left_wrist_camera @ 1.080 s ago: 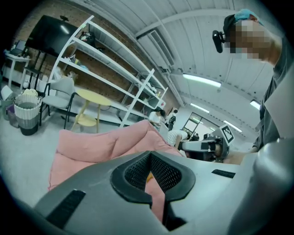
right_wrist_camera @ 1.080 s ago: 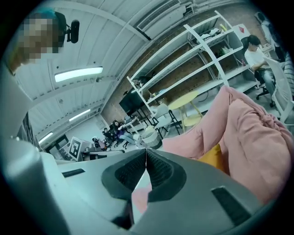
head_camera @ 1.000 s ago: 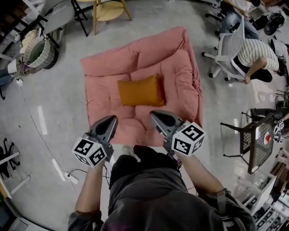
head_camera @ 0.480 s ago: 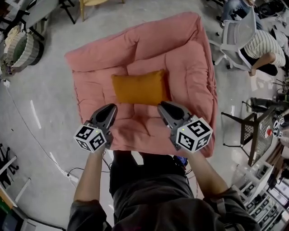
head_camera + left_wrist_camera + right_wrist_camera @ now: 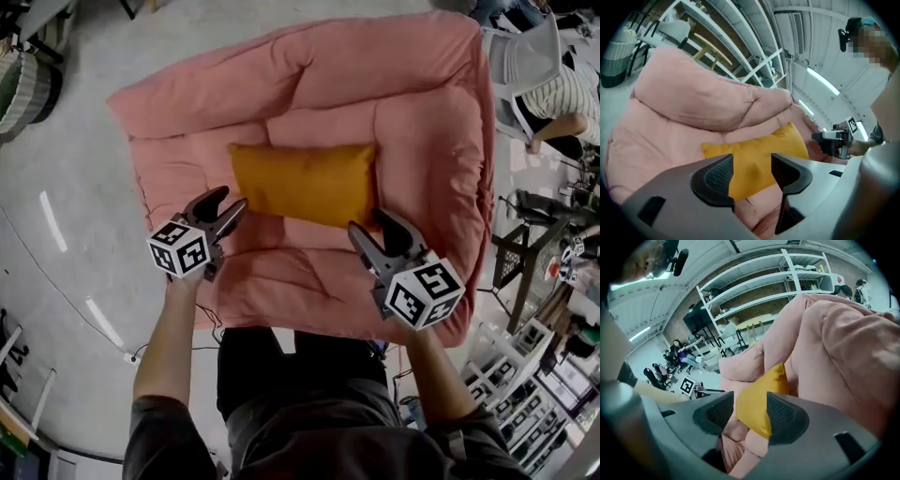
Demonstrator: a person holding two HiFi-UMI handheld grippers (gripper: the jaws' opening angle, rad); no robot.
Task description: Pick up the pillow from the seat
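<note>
The orange pillow (image 5: 305, 183) lies in the middle of the pink seat (image 5: 412, 84). My left gripper (image 5: 230, 199) is at its near left corner and my right gripper (image 5: 371, 225) at its near right corner. Both pairs of jaws have just been opening and stand apart, with the pillow ahead of them and not clamped.

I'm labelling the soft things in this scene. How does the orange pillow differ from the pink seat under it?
Colour: the pillow is mustard orange, the seat pink. Size: the pillow covers only the seat's middle; the seat is far larger. Surface: the pillow is one smooth rectangle, the seat is stitched into puffy sections with raised back and sides. Both are soft, stuffed fabric.
</note>
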